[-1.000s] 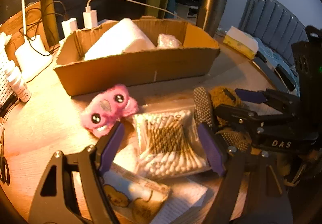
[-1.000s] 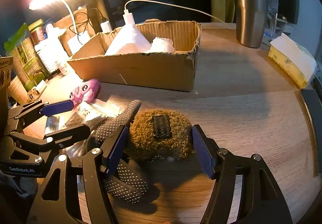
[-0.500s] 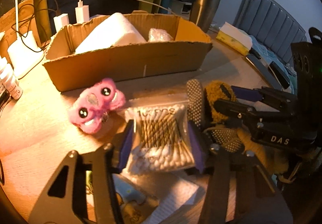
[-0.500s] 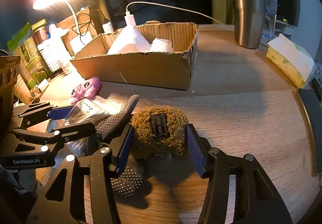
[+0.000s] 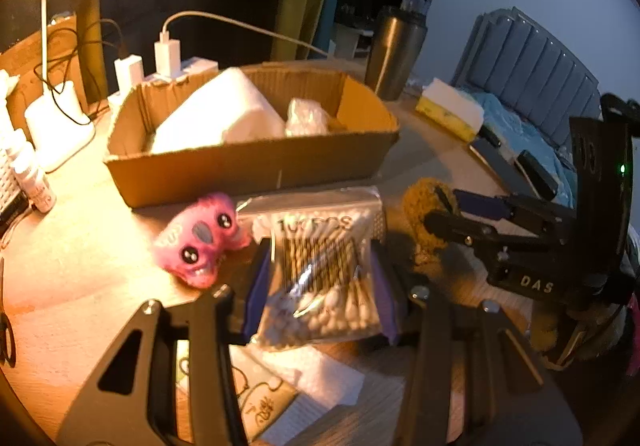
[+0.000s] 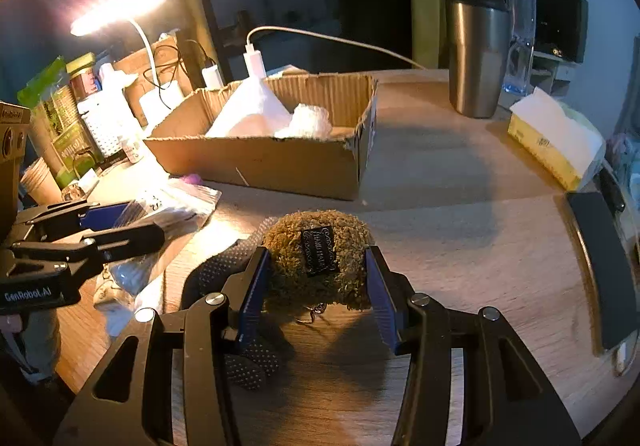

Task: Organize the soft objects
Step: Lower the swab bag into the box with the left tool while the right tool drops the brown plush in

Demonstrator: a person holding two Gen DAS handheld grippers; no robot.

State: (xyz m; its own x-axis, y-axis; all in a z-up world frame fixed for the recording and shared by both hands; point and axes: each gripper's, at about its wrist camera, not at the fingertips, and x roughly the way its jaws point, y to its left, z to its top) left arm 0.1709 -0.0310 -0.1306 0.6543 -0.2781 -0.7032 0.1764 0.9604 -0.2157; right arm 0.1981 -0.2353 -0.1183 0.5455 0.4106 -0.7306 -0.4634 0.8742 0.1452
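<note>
Two grips are on at once: the left gripper [image 5: 320, 294] has its pads pressed on both sides of the bag of cotton swabs [image 5: 320, 274], and the right gripper [image 6: 314, 282] is pinching the brown plush [image 6: 318, 256], with both sets of jaws closing the last little bit. Step in hand, as I judge it: carry each item to the cardboard box [image 6: 280, 165] just beyond them on the table [image 6: 460, 246]. To do it well, hold the squeeze steady since both things give under pressure, lift clear of the box's near wall before moving over it, and keep the two grippers apart, as they sit close side by side. Release only over bare floor of the box, beside the white packs [image 6: 256, 113] already inside. Bag: clear, glossy, crinkled, swab tips bunched at the near end. Plush: shaggy, rounded, dark label on top, apparently lifted off the table. Dotted black glove [image 6: 224, 270] lies beside the plush, partly under the right gripper's left finger. Pink toy [image 5: 200, 242] sits untouched by the bag.
</note>
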